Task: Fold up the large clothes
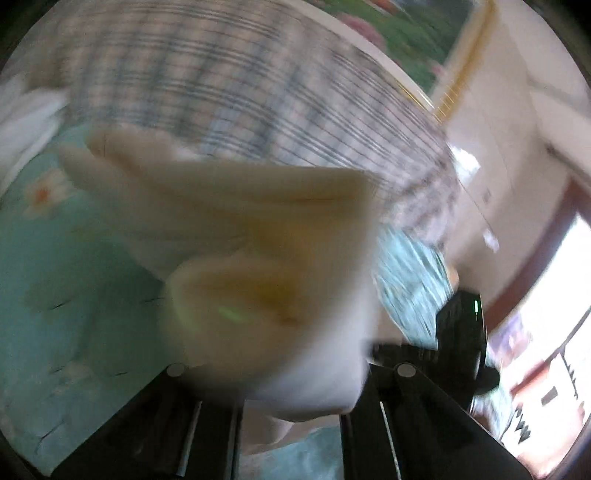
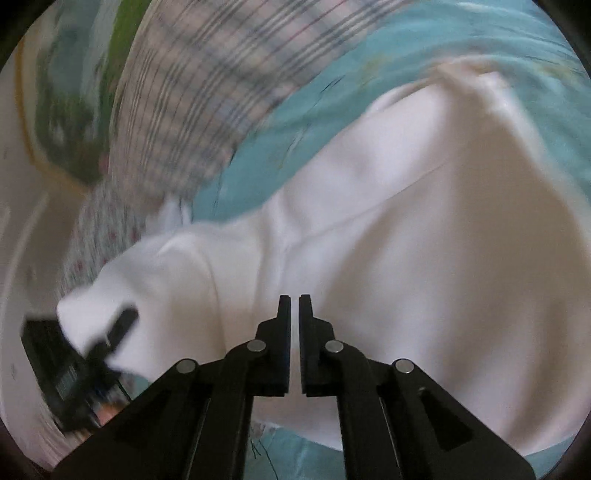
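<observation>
A large white garment lies spread over a teal flowered bed sheet. In the left wrist view a bunched part of the garment covers my left gripper's fingertips, so only its black frame shows. From the right wrist view, my left gripper at the far left is shut on a raised corner of the garment. My right gripper is over the garment's middle with its jaws together. White cloth shows in the thin slit between them, and a crease runs down to the tips.
A checked blanket lies at the far side of the bed, beside the sheet. A framed picture hangs on the pale wall beyond. A bright window is at the right. Both views are blurred.
</observation>
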Action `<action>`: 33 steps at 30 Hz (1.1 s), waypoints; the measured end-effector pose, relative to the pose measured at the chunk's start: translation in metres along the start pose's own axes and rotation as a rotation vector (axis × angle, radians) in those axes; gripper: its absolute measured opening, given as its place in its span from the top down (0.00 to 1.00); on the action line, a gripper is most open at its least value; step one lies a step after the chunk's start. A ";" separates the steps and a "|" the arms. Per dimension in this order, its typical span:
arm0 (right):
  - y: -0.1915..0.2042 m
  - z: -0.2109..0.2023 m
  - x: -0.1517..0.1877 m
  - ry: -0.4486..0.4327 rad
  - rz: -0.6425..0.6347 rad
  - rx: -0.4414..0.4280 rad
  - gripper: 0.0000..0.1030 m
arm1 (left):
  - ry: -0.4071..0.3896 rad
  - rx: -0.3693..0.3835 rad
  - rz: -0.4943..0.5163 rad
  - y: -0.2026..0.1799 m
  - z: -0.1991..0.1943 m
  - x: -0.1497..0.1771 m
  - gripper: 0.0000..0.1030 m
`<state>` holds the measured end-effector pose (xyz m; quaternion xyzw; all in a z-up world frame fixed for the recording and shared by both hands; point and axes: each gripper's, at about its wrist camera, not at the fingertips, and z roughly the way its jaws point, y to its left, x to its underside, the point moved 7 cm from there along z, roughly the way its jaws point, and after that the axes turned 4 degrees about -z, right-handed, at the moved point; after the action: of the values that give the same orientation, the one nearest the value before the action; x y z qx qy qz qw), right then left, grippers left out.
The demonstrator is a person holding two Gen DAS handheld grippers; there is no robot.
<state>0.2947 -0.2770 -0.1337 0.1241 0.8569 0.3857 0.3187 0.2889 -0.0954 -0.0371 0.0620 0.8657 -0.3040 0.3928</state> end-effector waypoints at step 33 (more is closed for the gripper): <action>-0.053 -0.036 -0.075 -0.034 -0.146 0.156 0.88 | 0.284 0.056 0.351 -0.110 0.133 0.090 0.94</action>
<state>0.3305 -0.3684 -0.1213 0.0925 0.8854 0.2916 0.3500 0.2744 -0.2726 -0.1163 0.2647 0.8795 -0.2433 0.3119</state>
